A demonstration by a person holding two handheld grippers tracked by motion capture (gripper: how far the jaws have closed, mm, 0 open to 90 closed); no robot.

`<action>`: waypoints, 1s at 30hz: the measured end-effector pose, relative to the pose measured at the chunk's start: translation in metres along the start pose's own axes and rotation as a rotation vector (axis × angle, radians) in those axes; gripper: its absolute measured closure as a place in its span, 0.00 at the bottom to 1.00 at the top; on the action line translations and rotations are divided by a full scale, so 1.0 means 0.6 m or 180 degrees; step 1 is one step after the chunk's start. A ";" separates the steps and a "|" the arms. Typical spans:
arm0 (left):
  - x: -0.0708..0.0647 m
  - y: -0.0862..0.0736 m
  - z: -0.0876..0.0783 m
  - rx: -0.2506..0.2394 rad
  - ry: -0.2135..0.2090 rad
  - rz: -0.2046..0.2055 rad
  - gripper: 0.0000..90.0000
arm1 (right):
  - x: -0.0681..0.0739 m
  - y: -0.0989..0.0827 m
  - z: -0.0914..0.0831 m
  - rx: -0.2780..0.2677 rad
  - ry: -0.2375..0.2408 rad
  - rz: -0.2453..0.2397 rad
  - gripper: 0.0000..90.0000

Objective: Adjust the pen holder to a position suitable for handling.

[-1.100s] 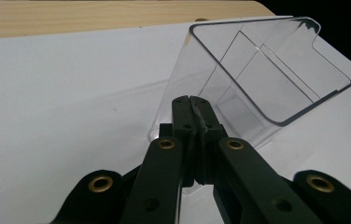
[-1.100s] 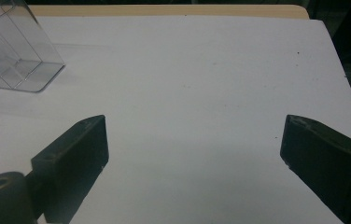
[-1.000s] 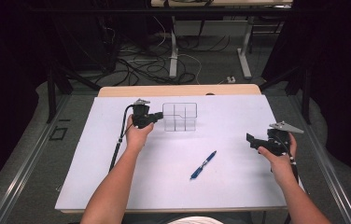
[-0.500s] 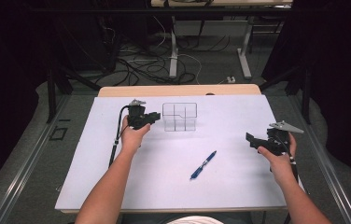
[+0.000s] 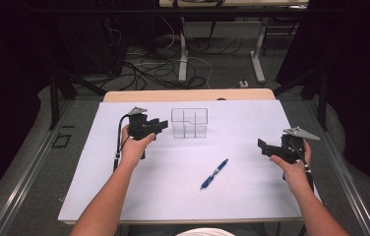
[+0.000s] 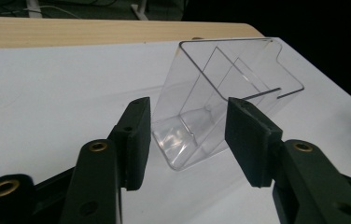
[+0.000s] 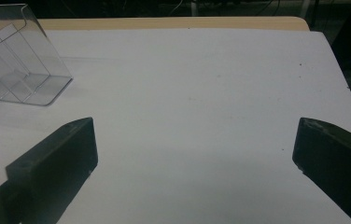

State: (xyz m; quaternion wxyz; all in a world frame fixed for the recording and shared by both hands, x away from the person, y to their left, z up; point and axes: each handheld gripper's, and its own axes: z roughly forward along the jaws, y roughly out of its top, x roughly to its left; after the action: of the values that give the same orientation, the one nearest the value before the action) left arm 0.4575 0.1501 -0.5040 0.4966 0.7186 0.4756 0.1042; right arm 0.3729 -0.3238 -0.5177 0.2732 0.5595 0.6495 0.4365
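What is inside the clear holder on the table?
The clear holder shows only its own clear partitions and nothing else; the white table cover is visible through its walls. The pen lies apart on the cover.

On the table, a clear acrylic holder stands toward the far edge, near the middle. The left gripper is just left of the holder, apart from it. A pen lies nearer the person, right of centre. The right gripper sits near the table's right edge, well apart from the holder, with the pen to its left.
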 end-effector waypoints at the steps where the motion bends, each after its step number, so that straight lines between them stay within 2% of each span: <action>1: -0.002 0.000 -0.003 -0.0010 -0.0016 0.0006 0.57 | 0.000 0.000 0.000 0.0000 0.0000 0.0000 0.00; 5: -0.011 -0.003 -0.011 -0.0054 0.0068 0.0082 0.52 | 0.001 0.002 0.000 -0.0030 0.0002 -0.0002 0.00; 6: -0.014 -0.005 -0.014 -0.0060 0.0106 0.0139 0.50 | 0.002 0.002 0.000 -0.0037 -0.0021 -0.0003 0.00; 10: -0.022 -0.011 -0.021 -0.0010 0.0163 0.0264 0.48 | 0.005 0.004 -0.002 -0.0045 0.0010 -0.0012 0.00; 12: -0.024 -0.015 -0.025 0.0001 0.0136 0.0296 0.47 | 0.004 0.006 -0.007 0.0005 0.0001 -0.0071 0.00; 13: -0.027 -0.016 -0.026 0.0003 0.0122 0.0259 0.47 | 0.004 0.006 -0.007 0.0005 0.0001 -0.0071 0.00; 15: -0.032 -0.018 -0.028 0.0037 0.0067 0.0280 0.42 | 0.004 0.005 -0.005 -0.0062 0.0032 -0.0072 0.00; 18: -0.041 -0.022 -0.028 0.0040 -0.0009 0.0314 0.39 | 0.004 0.005 -0.005 -0.0062 0.0037 -0.0080 0.00; 23: -0.054 -0.024 -0.029 0.0040 -0.0152 0.0334 0.19 | 0.002 0.004 -0.007 -0.0067 0.0044 -0.0074 0.00; 24: -0.056 -0.025 -0.030 0.0046 -0.0145 0.0369 0.19 | 0.002 0.004 -0.007 -0.0067 0.0044 -0.0074 0.00; 30: -0.063 -0.029 -0.031 0.0014 -0.0101 0.0365 0.11 | 0.000 0.003 -0.009 -0.0023 0.0026 -0.0049 0.00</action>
State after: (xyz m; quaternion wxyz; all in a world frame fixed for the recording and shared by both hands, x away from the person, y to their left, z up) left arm 0.4161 0.1326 -0.4969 0.4957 0.7473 0.4260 0.1200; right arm 0.3692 -0.3250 -0.5136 0.2759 0.5517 0.6532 0.4391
